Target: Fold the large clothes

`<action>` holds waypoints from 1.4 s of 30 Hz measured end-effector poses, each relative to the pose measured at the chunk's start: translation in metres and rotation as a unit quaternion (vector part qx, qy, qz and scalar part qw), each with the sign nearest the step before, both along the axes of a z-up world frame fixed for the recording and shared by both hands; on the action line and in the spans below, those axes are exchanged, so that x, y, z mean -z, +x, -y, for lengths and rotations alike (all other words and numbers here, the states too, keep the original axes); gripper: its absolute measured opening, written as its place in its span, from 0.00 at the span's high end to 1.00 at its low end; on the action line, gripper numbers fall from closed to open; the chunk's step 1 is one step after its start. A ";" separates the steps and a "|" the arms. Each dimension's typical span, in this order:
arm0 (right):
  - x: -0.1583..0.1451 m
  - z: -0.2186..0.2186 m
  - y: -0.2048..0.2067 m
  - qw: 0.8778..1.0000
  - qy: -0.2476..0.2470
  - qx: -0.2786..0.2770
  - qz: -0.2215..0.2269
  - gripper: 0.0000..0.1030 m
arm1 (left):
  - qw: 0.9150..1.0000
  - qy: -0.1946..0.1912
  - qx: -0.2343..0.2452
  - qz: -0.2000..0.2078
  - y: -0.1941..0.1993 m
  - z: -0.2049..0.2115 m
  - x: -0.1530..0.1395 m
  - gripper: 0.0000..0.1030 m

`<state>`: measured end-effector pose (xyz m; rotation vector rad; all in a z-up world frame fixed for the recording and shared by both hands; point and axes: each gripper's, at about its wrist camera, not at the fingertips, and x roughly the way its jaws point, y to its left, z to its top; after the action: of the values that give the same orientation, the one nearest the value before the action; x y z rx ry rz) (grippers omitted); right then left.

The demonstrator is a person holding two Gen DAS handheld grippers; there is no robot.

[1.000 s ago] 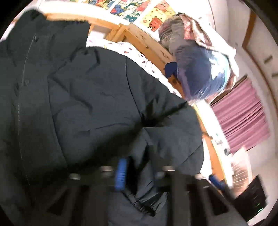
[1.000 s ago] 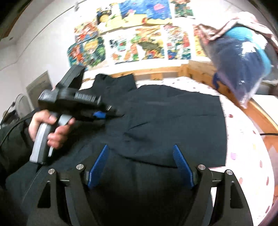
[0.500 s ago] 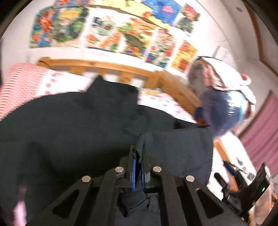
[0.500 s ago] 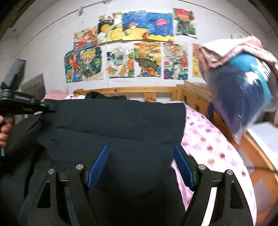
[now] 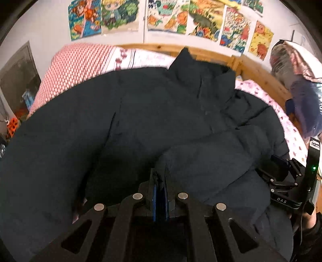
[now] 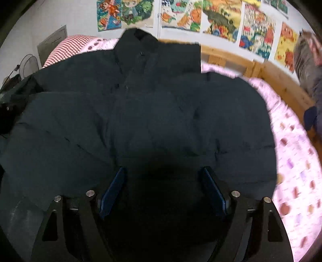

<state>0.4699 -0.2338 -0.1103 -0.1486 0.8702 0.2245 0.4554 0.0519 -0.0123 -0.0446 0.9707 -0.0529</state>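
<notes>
The bed (image 5: 289, 129) takes up most of the room in front of me, pink-patterned sheet, wooden frame (image 5: 259, 70) running along the far side under a wall of bright cartoon posters (image 5: 181, 18). Spread across nearly all of it lies the dark padded jacket (image 5: 161, 112), front up, collar (image 6: 138, 38) at the far end by the frame and hem nearest the person, so its long axis runs near to far. A red-and-white checked pillow (image 5: 76, 62) sits far left, and a clear plastic bag of bedding (image 5: 301, 96) is propped at the far right.

The left claw (image 5: 159, 193) is pinched tight on a bunched fold of the jacket, apparently a sleeve or side panel, at the near edge, with the fabric rising between its blue pads (image 5: 154, 199). The right claw (image 6: 163, 189) hovers with its jaws spread wide and nothing between them, over the near middle of the jacket; the body of the garment lies straight ahead of it, toward the collar. The left claw already has the cloth, so I judge it leads the fold, carrying its piece across toward the middle.

On the right claw's housing, seen from the left camera, I can read "DAS" (image 5: 281, 199); a green light glows above it. Other writing is too small to make out.
</notes>
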 end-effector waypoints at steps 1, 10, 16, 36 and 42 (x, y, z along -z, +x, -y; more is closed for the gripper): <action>0.005 0.000 -0.001 1.000 0.002 0.002 -0.003 0.26 | 1.000 0.004 -0.002 -0.006 0.002 0.000 0.007 0.93; 0.009 0.002 -0.018 1.000 0.009 0.010 0.026 0.24 | 0.997 -0.075 -0.032 0.008 -0.014 -0.023 0.011 0.76; -0.029 -0.005 -0.050 0.997 -0.001 0.009 0.072 0.24 | 0.983 -0.147 -0.086 0.075 -0.075 -0.061 -0.025 0.19; -0.088 -0.137 -0.060 0.990 -0.008 -0.106 0.098 0.23 | 0.835 -0.316 -0.434 0.119 -0.245 -0.195 0.027 0.14; -0.050 -0.159 -0.048 0.992 -0.029 -0.111 0.050 0.23 | 0.830 -0.278 -0.461 0.146 -0.243 -0.207 0.027 0.57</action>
<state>0.4219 -0.0748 -0.0598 -0.3106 0.7595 0.3969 0.2128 0.2592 -0.0393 -1.0148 0.5159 0.5420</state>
